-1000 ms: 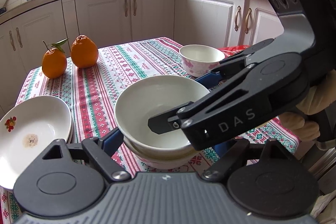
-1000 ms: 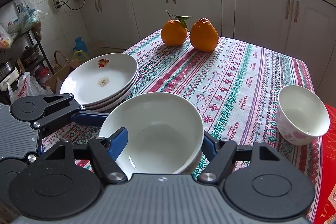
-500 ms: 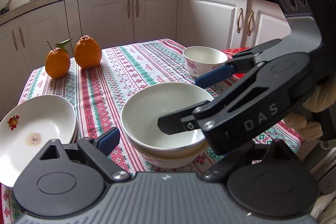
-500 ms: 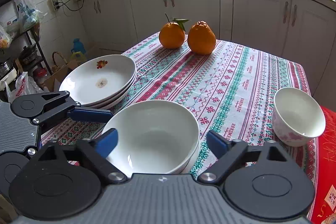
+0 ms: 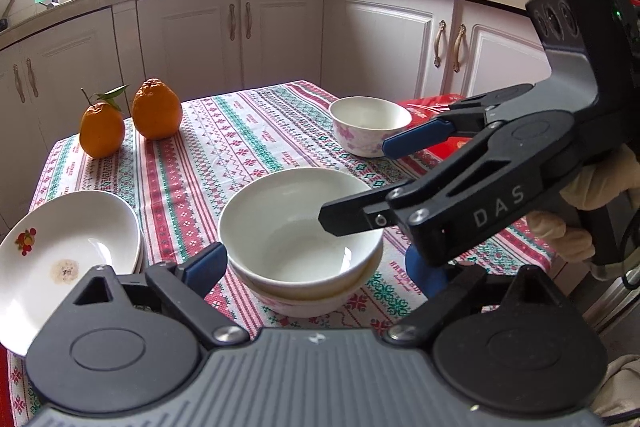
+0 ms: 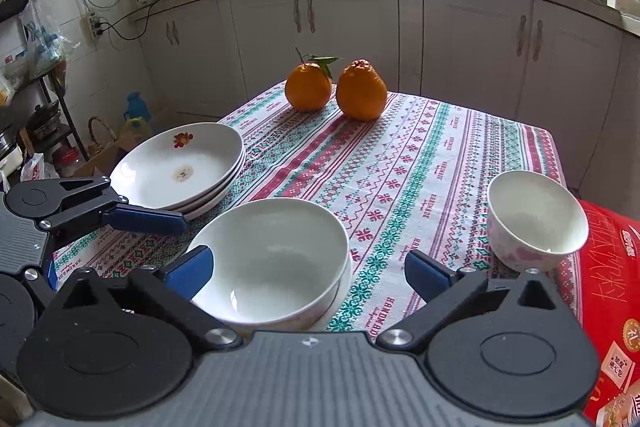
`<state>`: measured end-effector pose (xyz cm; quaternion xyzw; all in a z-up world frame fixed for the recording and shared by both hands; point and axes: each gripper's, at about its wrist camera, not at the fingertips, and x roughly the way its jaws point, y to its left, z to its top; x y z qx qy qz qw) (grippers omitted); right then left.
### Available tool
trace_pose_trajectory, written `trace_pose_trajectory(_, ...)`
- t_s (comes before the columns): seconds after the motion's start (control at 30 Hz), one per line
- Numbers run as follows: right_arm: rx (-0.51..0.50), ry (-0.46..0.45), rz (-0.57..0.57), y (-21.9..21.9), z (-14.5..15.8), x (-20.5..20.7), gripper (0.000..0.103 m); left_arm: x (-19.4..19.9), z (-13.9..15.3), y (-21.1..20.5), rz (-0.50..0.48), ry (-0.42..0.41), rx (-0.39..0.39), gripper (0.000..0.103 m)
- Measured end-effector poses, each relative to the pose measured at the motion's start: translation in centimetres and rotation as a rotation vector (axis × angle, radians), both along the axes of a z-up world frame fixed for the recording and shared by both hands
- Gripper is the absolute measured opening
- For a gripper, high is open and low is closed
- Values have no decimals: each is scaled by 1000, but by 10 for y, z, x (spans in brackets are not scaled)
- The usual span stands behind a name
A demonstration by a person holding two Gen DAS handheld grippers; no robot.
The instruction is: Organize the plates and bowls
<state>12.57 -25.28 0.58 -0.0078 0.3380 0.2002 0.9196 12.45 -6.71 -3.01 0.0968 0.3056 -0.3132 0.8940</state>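
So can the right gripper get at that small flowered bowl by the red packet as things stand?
Probably yes. The right gripper has its jaws open and holds nothing, having just let go of the stacked bowls. The small flowered bowl stands alone on bare tablecloth.

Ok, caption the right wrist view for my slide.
Open right gripper straddles stacked bowls; small floral bowl waits.

nested bowls sit between stacked plates left, small bowl right, oranges behind.

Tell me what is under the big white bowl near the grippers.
The big white bowl sits nested in another bowl; only that one's rim and pink-patterned side show. Its inside is covered.
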Motion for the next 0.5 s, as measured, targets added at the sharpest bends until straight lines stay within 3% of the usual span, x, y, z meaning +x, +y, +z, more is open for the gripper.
trace_pose_trajectory(0.27, -4, -46, -76, -32, 2, -15, 103, 0, 13, -12, -66, -20, 78, 96)
trace_pose_trajectory(0.5, -72, -58, -180, -63, -11, -15, 103, 22, 28, -38, -140, -26, 109, 96)
